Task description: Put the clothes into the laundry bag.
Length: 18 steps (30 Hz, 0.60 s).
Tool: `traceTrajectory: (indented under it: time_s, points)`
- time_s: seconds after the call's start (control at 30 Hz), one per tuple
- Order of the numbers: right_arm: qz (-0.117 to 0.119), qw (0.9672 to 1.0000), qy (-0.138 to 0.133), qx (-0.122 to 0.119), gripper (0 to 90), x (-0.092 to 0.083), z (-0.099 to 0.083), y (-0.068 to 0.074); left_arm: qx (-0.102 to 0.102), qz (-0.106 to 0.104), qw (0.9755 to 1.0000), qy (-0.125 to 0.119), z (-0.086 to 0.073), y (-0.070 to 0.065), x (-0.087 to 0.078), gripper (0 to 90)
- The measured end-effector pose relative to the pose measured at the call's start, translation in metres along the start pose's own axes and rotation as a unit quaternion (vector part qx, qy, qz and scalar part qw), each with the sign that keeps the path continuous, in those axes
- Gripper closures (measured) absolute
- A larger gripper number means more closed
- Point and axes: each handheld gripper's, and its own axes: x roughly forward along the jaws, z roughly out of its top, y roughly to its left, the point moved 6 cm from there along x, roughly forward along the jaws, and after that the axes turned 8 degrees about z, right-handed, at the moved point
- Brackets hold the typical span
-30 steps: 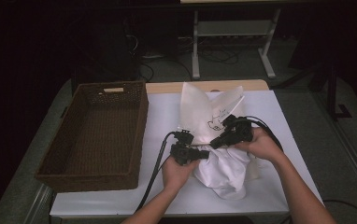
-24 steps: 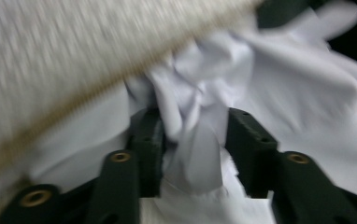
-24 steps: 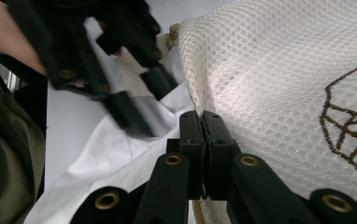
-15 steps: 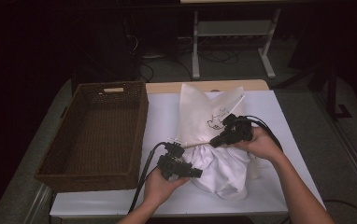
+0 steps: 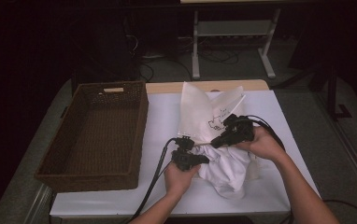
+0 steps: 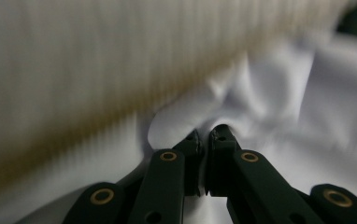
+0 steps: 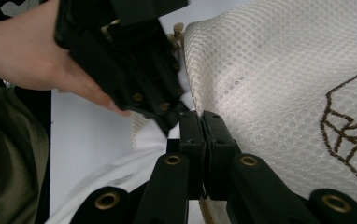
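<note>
My left tongs [image 6: 203, 140] have just been closing and now pinch a fold of the white garment [image 5: 225, 163], the cloth bunched up between the tips. My right tongs [image 7: 203, 122] are clamped together on the edge of the mesh laundry bag [image 7: 279, 70], right at its opening, where the zipper line runs. The two tips sit just beside each other, the left hand's tool almost touching my right tongs from the side and slightly nearer to me. The garment lies mostly on my side of both tongs, heaped on the table [image 5: 167, 112], while the bag stretches away from them toward the far edge, its long axis running straight ahead. So I judge the next push goes forward, from the left tongs past the right, into the bag's mouth. The wicker basket [image 5: 97, 130] stands well apart, beyond my left tongs.
</note>
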Motion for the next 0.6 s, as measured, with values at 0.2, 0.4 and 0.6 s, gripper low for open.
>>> traceTrajectory:
  time_s: [0.2, 0.4, 0.6]
  points:
    - [-0.005, 0.9999, -0.01, -0.006, 87.6, -0.008, 0.008, 0.003, -0.009, 0.024, 0.9991, -0.035, 0.019, 0.003, -0.002, 85.8]
    - [0.004, 0.9998, -0.008, 0.017, 87.3, 0.006, -0.005, -0.009, 0.034, 0.022, 0.9992, 0.001, 0.003, 0.003, -0.015, 74.4]
    - [-0.001, 0.9999, -0.007, 0.015, 87.4, 0.006, -0.005, -0.009, 0.063, 0.027, 0.9974, 0.019, -0.009, 0.003, -0.046, 53.8]
